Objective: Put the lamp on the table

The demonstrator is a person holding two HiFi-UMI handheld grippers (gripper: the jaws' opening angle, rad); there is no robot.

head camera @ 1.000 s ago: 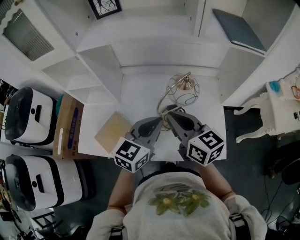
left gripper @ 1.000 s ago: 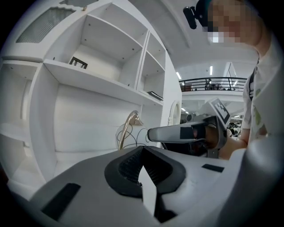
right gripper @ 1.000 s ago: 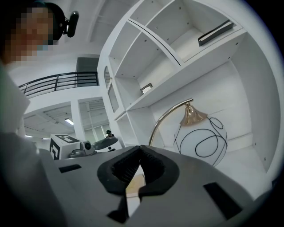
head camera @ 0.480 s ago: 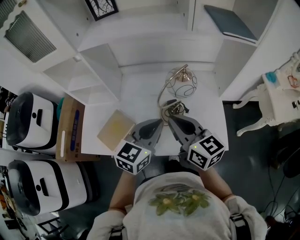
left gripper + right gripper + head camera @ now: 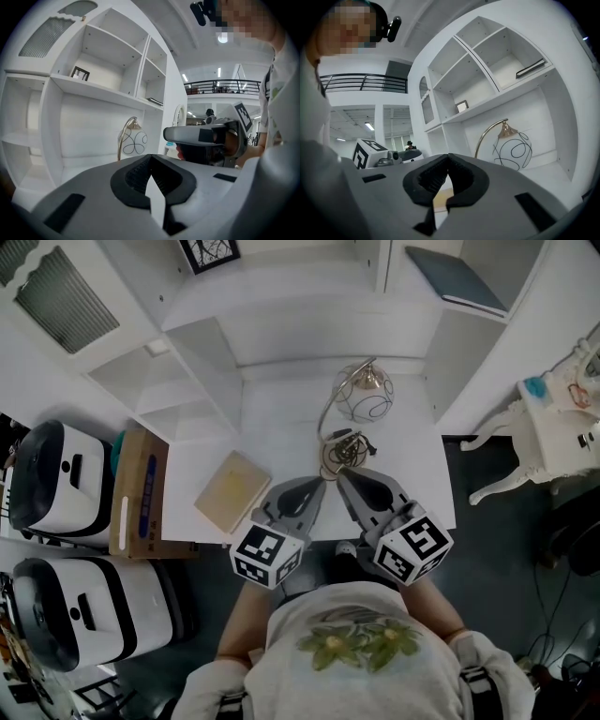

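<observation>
Lamp [image 5: 364, 401]: stood upright on the white worktop [image 5: 281, 432], in the recess under the shelves. Its round globe shade carried dark looping lines and hung from an arched brass-coloured stem, and the base sat nearer the front edge with a cord bunched beside it.
Left gripper [image 5: 317, 486]: was held over the front of the worktop and pointed toward the lamp base. Its fingers were clenched together with nothing between them, as the left gripper view [image 5: 151, 157] showed. The lamp [image 5: 133, 140] appeared ahead of them and apart.
Right gripper [image 5: 343, 474]: lay just beside the left one, its tip just short of the lamp base; contact with the base could not be told. Its fingers were pressed together at the tip and empty [image 5: 448, 157]. The lamp [image 5: 511, 147] stood ahead and to the right in the right gripper view.
Marker cubes: one sat on each gripper, close to the person's chest.
Tan board [image 5: 232, 489]: lay flat on the worktop, left of the grippers and well apart from the lamp.
Cardboard box [image 5: 139, 493]: sat at the worktop's left end.
White machines [image 5: 58, 474]: two stood on the floor left of the box.
Dark book [image 5: 457, 276]: lay on a shelf at upper right.
Picture frame [image 5: 208, 251]: stood on an upper shelf.
</observation>
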